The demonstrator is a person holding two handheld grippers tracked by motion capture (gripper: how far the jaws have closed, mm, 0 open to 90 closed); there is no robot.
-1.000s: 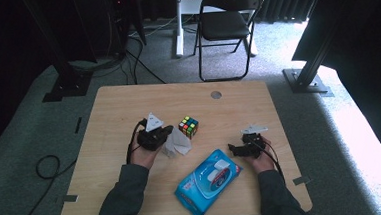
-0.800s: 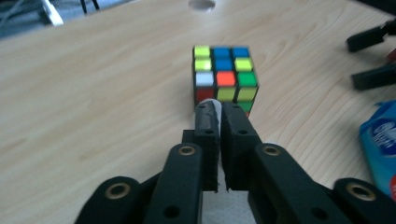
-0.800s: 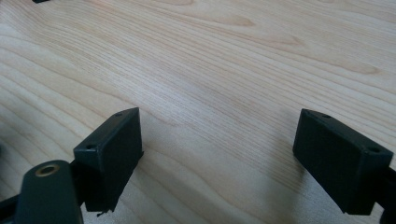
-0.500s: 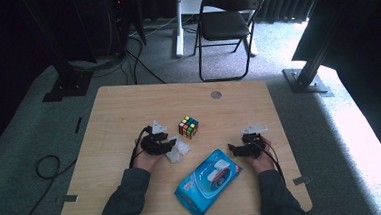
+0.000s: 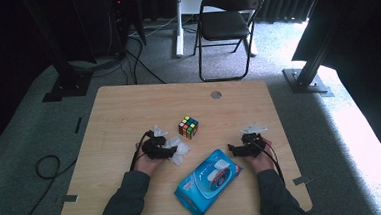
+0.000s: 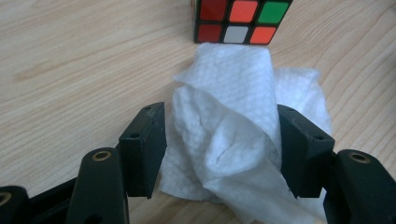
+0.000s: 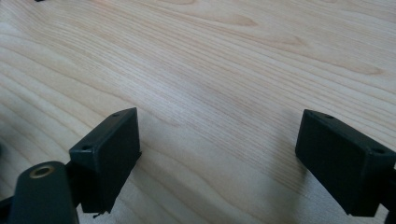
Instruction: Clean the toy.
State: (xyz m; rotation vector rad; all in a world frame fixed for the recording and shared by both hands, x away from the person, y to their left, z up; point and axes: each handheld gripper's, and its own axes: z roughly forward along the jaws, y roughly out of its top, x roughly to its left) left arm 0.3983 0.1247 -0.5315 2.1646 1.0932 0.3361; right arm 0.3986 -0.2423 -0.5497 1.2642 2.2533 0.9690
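Work in hand: handling a crumpled white wipe on the counter, beside a colour cube.
Left hand-held gripper: low over the counter, jaws apart and just been opening; the wipe lies between them. In the left gripper view the right jaw has cloth against it and the left jaw stands just clear, so it reads as let go, not clamped.
Wipe, place: straight ahead of the left hand-held gripper and between its jaws, resting on the counter in a heap.
Wipe, axis: no clear long side; its tallest fold rises toward the cube.
Cube: just beyond the wipe, past the jaw tips; the wipe's far edge looks to touch its base.
Right hand-held gripper: jaws wide apart over bare wood, nothing between them.
Nearer hand: the left by far; the right sits well apart, across the blue wipe pack.
Key relation: any re-grip or lift would go straight forward and down from the left jaws.
Change from a second ago: the left hand-held gripper sat higher, its grey plate raised; now it is down at the counter with the wipe spread out. The right is unchanged.
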